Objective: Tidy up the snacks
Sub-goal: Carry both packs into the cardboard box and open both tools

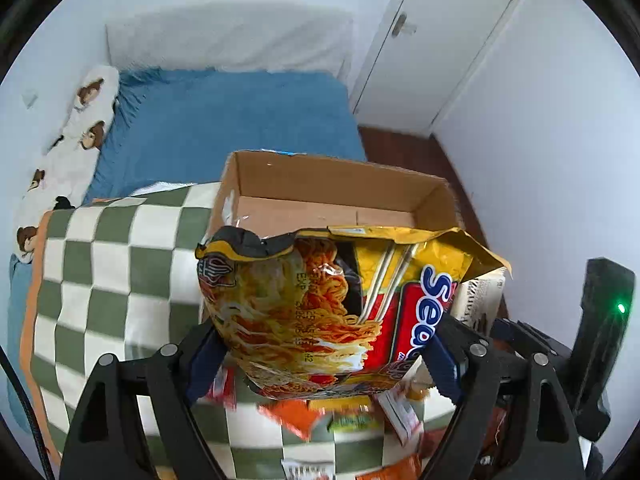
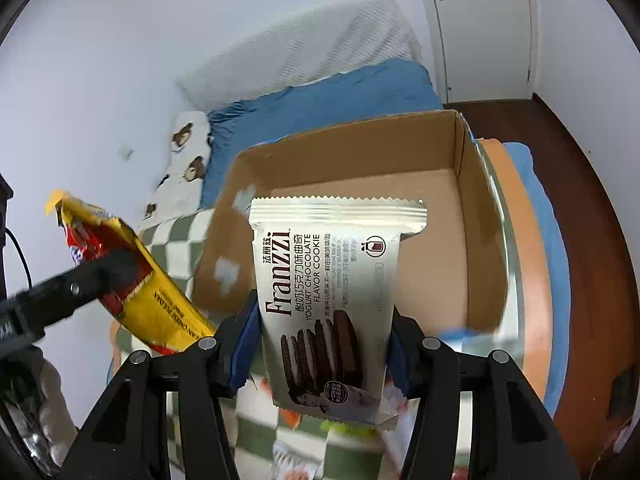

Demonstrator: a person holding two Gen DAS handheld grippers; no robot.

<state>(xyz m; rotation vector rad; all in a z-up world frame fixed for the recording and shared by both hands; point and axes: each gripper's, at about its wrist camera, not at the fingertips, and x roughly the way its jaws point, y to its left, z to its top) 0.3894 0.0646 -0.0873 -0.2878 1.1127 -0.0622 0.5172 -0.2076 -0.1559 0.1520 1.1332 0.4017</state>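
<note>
Both tools clenched: left (image 1: pixel 320 356) grips noodle packet (image 1: pixel 320 304), right (image 2: pixel 320 344) cookie pack (image 2: pixel 328 304); box (image 2: pixel 360 152) bare.

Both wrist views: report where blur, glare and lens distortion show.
Left wrist view: noodle packet sharp with foil glare, loose snacks beneath it motion-blurred, dark fisheye corners. Right wrist view: cookie packet crisp, near corner of cardboard box smeared, walls and door bowed by the lens.

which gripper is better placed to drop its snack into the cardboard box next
Probably right. The right gripper holds the cookie pack squarely before the cardboard box. The left gripper holds the noodle pack further left.
</note>
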